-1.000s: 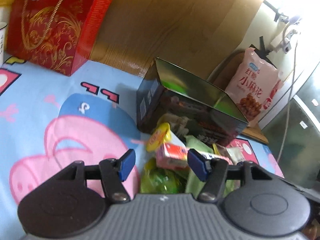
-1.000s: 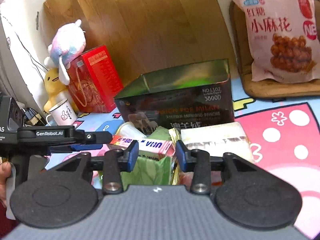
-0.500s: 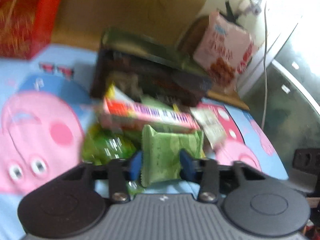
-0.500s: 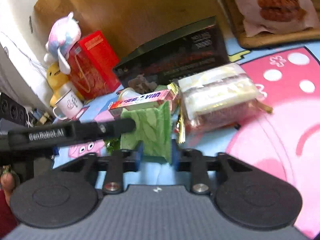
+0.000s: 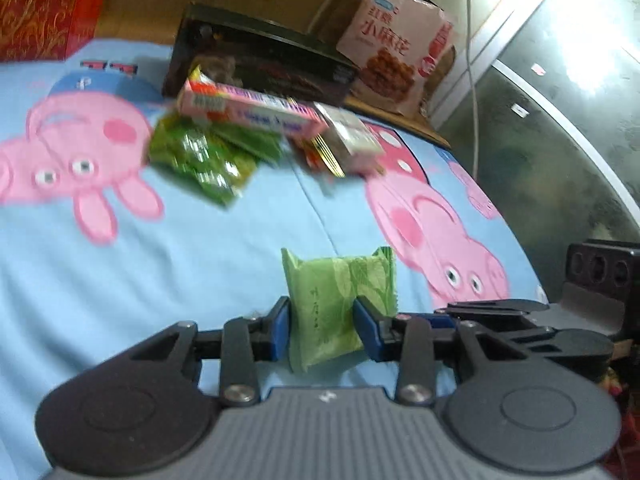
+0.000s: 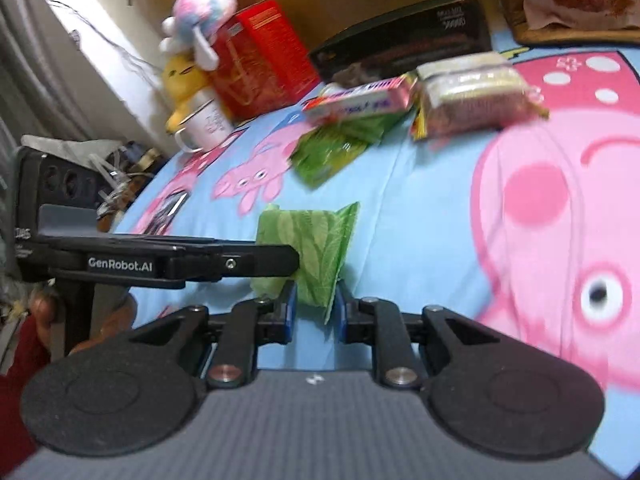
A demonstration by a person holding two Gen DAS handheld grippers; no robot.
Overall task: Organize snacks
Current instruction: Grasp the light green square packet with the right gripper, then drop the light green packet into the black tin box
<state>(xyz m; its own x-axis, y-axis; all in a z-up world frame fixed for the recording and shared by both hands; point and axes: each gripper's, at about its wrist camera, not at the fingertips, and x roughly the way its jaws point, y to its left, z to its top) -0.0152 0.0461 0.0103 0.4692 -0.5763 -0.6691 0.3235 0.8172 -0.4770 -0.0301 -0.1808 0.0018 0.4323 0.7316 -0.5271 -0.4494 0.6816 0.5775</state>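
My left gripper [image 5: 320, 330] is shut on a light green snack packet [image 5: 336, 300] held above the blue cartoon cloth [image 5: 200, 260]. My right gripper [image 6: 314, 310] is shut on the same green packet [image 6: 312, 248], gripping its other edge; the left gripper's arm [image 6: 192, 264] reaches in from the left. The snack pile lies farther back: a pink box [image 5: 248, 110], dark green packets [image 5: 200, 156] and a clear wrapped pack [image 5: 348, 136], in front of a dark open box [image 5: 260, 60].
A red gift box [image 6: 260, 56], plush toys [image 6: 196, 28] and a white mug [image 6: 204, 128] stand at the back left. A pink snack bag [image 5: 396, 44] leans behind the dark box. A grey cabinet [image 5: 560, 120] is on the right.
Both grippers closed on the green packet and pulled it back from the pile toward the near side of the cloth. The pile now lies farther away.
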